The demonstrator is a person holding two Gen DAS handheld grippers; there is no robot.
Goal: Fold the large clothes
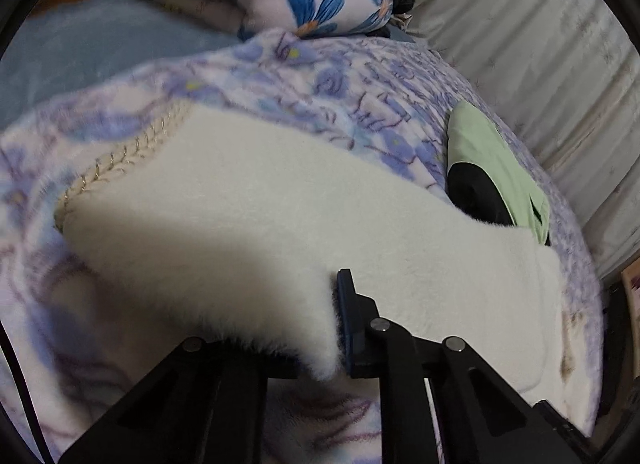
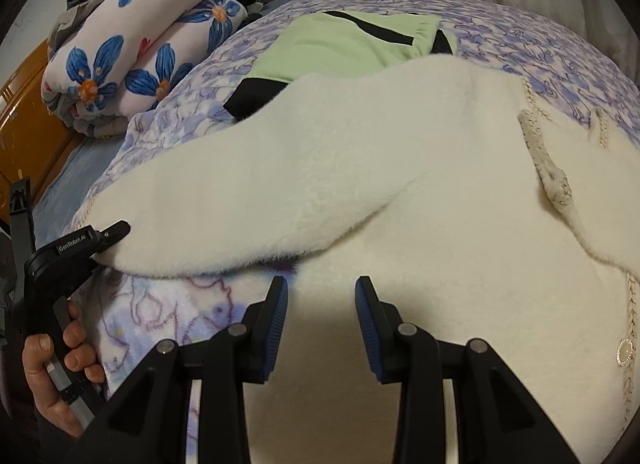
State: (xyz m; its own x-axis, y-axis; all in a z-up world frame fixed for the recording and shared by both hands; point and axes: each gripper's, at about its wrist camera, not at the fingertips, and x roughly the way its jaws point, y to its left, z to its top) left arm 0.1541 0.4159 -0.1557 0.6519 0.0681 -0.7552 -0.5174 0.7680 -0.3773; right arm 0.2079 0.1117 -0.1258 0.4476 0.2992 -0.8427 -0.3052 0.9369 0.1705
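1. On the bed, a large fluffy cream-white garment with braided trim (image 2: 420,191) is spread over a purple-flowered fleece blanket (image 2: 540,47), one sleeve (image 2: 248,203) being drawn across toward the left.
2. The left gripper (image 1: 336,328) is seen clamped on the end of that sleeve, with white pile squeezed between its pads; in the right wrist view it is held by a hand (image 2: 60,360) at the bed's edge.
3. The right gripper (image 2: 322,328) is held released above the garment's body, its blue-padded jaws parted with nothing between them.
4. The step in hand is judged to be the folding-in of the sleeve. It would be done well if the sleeve were carried low and flat across the body, and if the body were pinned by the right gripper so that it is not dragged along.
5. The thick pile is likely to spring back, so the crease should be pressed down before release.
6. The surface is soft and uneven. A folded pale-green and black garment (image 2: 352,43) lies just beyond, rolled bedding with blue flowers (image 2: 132,47) is stacked near the orange wooden headboard (image 2: 24,111), and a pale curtain (image 1: 540,63) is hung behind.
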